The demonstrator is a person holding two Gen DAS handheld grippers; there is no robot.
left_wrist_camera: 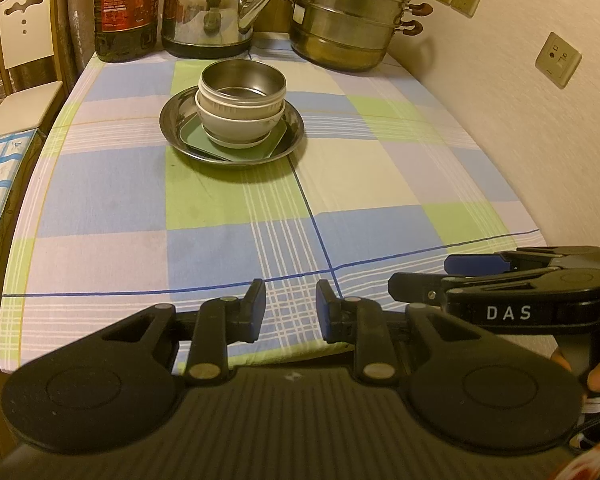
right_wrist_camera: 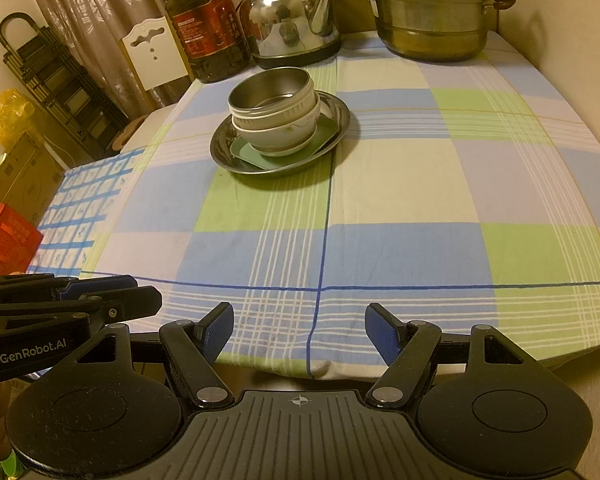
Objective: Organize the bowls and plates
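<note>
One stack stands mid-table. A round steel plate (left_wrist_camera: 168, 122) (right_wrist_camera: 340, 116) carries a green square plate (left_wrist_camera: 198, 138) (right_wrist_camera: 246, 151). On that sit a white bowl (left_wrist_camera: 236, 126) (right_wrist_camera: 276, 133) and, topmost, a steel bowl (left_wrist_camera: 242, 80) (right_wrist_camera: 268, 88). My left gripper (left_wrist_camera: 291, 308) hovers over the table's near edge, well short of the stack, its jaws a narrow gap apart with nothing between them. My right gripper (right_wrist_camera: 300, 324) is level with it, jaws wide and empty. Each shows in the other's view: the right gripper (left_wrist_camera: 420, 274) at the right, the left gripper (right_wrist_camera: 146, 289) at the left.
At the table's far end stand an oil bottle (left_wrist_camera: 124, 8), a steel kettle (left_wrist_camera: 208, 12) and a stacked steamer pot (left_wrist_camera: 348, 20). A wall with sockets (left_wrist_camera: 558, 60) runs along the right. A white chair (left_wrist_camera: 24, 28) and a blue-patterned cloth (right_wrist_camera: 80, 208) are on the left. A checked tablecloth (left_wrist_camera: 228, 216) covers the table.
</note>
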